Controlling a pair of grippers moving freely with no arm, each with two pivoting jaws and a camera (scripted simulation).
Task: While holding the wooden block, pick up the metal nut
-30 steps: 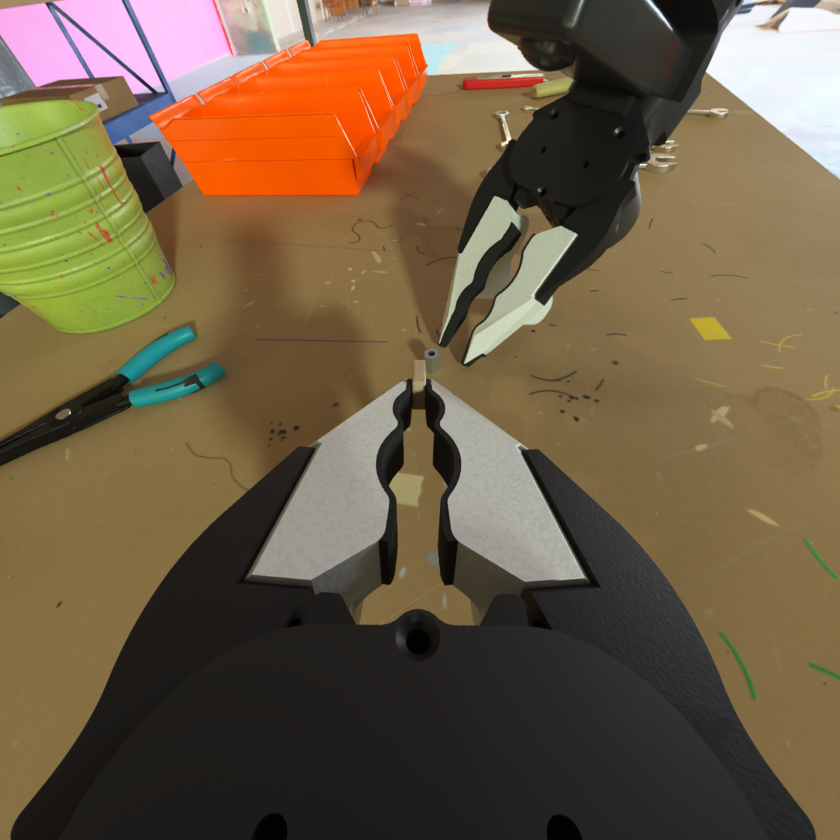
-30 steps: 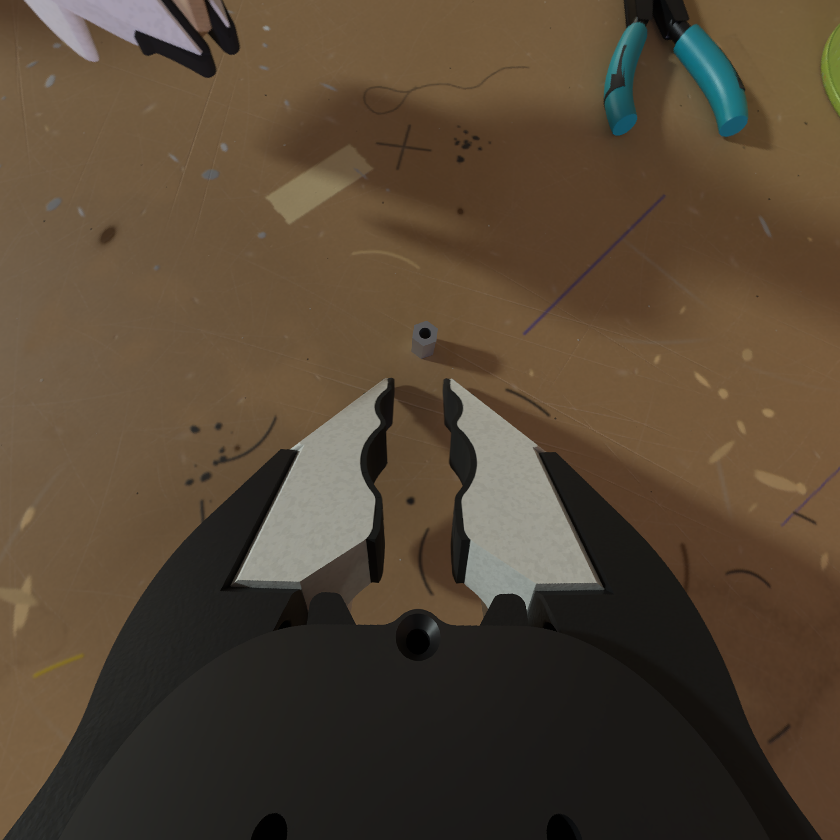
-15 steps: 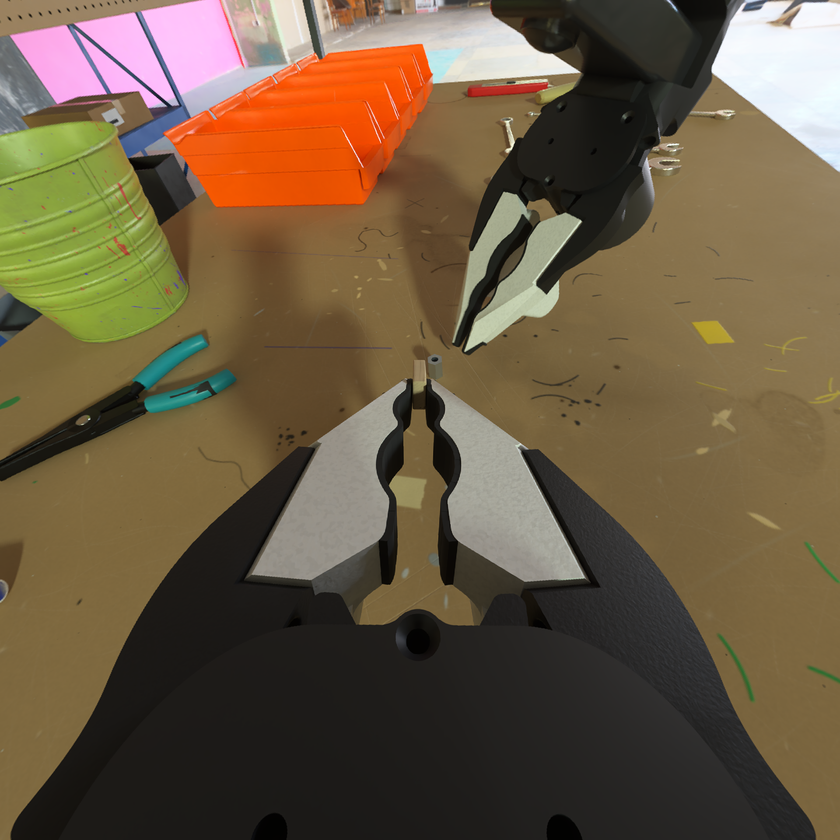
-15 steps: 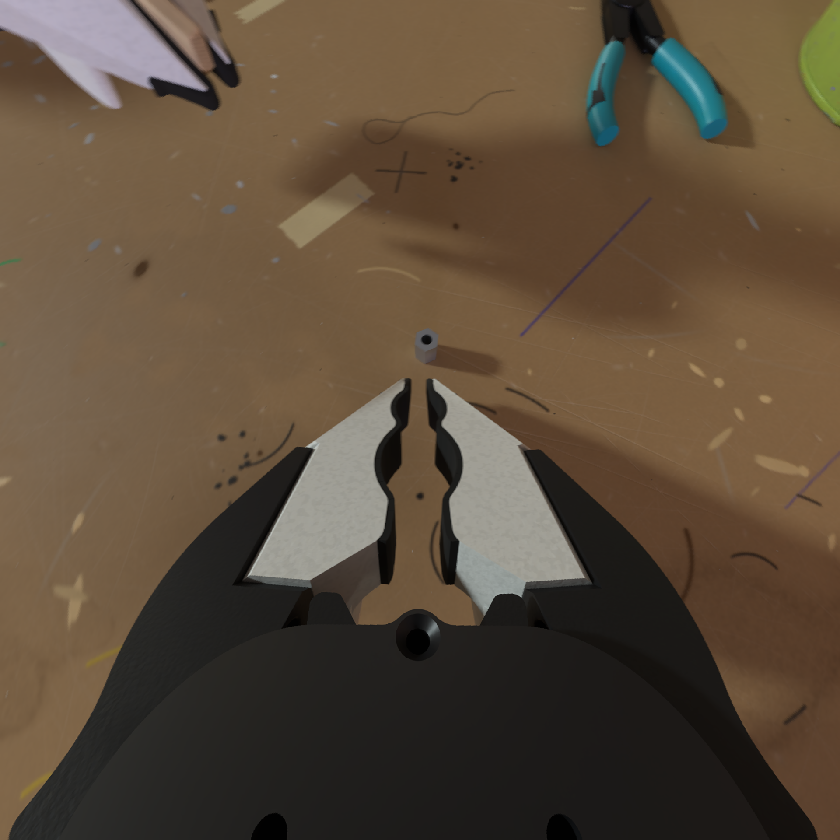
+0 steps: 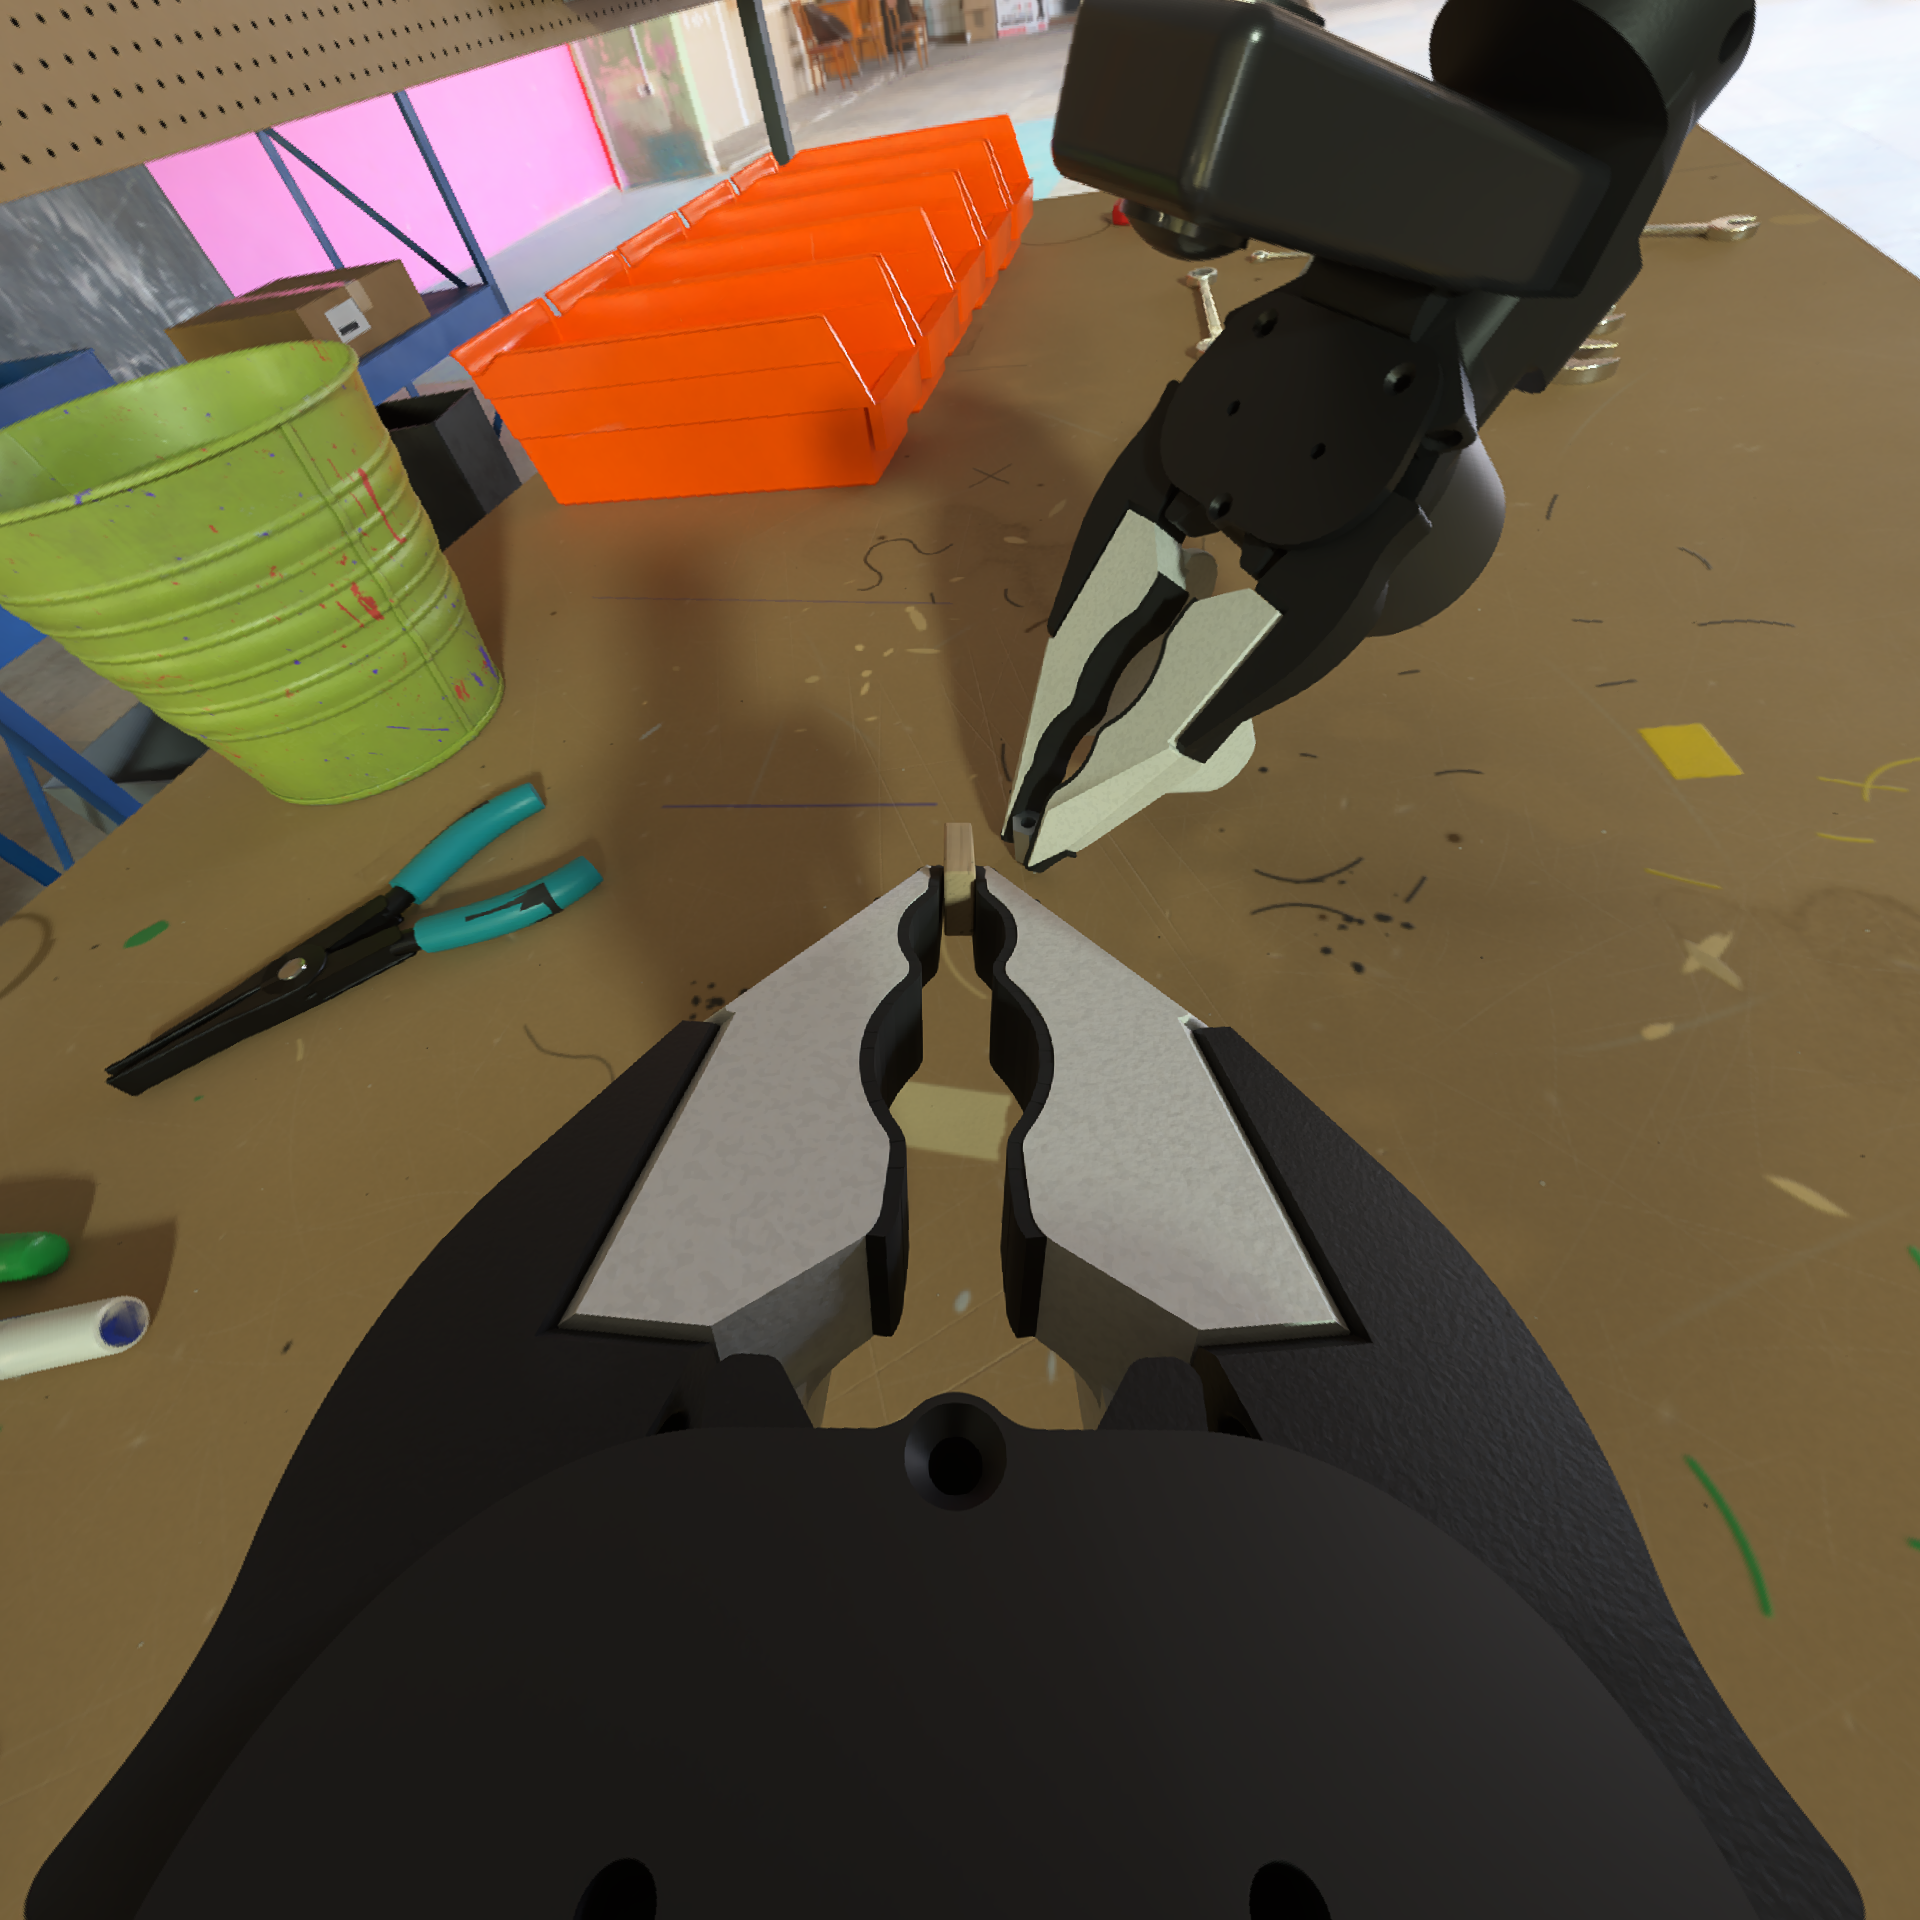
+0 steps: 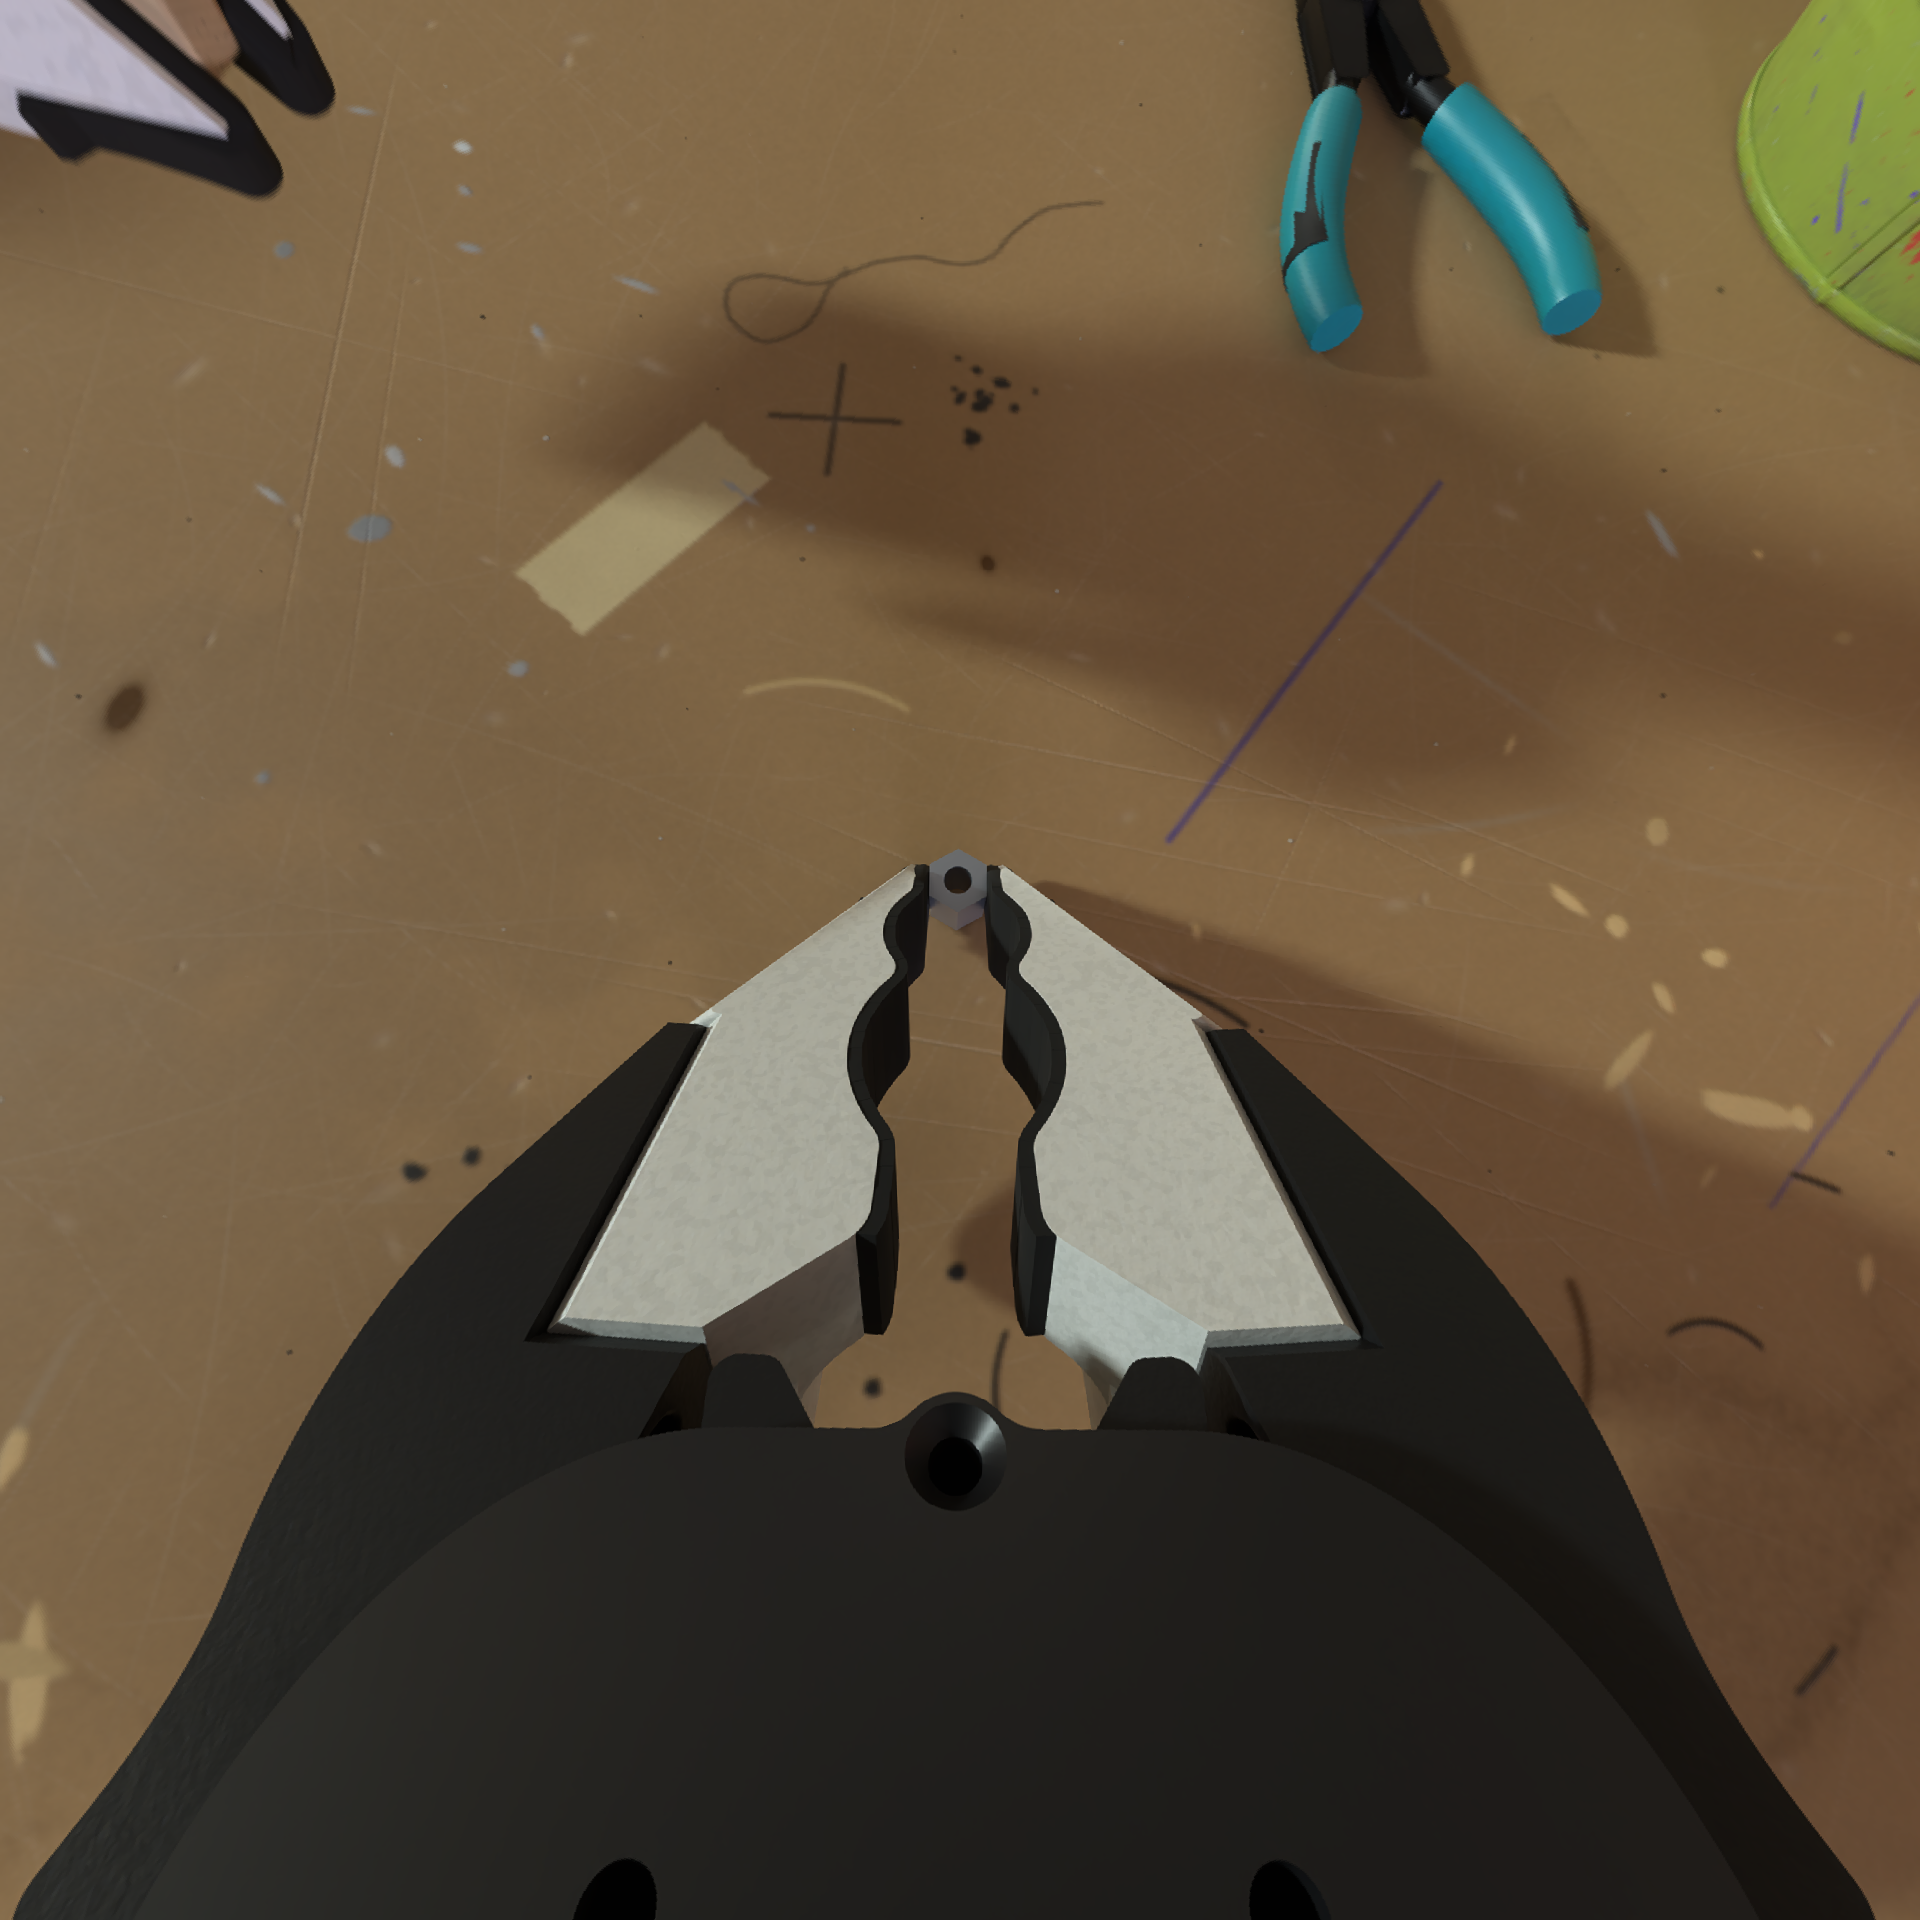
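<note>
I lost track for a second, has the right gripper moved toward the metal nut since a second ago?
Yes. The right gripper has advanced onto the metal nut, which now sits between its fingertips; earlier the nut lay ahead of them, while the tape strip hardly shifted.

Brown, scuffed workbench top (image 5: 1558, 1039) carried paint flecks, pencil marks and a strip of beige masking tape (image 6: 639, 530). A row of orange plastic storage bins (image 5: 748, 343) sat at the far side. A lime-green ribbed metal bucket (image 5: 239, 582), spattered with paint, stood upright at the far left near the bench edge. Black long-nose pliers with teal handles (image 5: 343, 951) lay flat just in front of the bucket. At the left edge lay a white plastic tube (image 5: 73, 1335) and, beside it, a green rounded object (image 5: 31, 1254), partly cut off. Silver spanners (image 5: 1704, 227) lay far back. A yellow patch (image 5: 1688, 750) marked the right side. A cardboard box (image 5: 301, 312) sat beyond the bench, under a tan pegboard (image 5: 208, 73).
</note>
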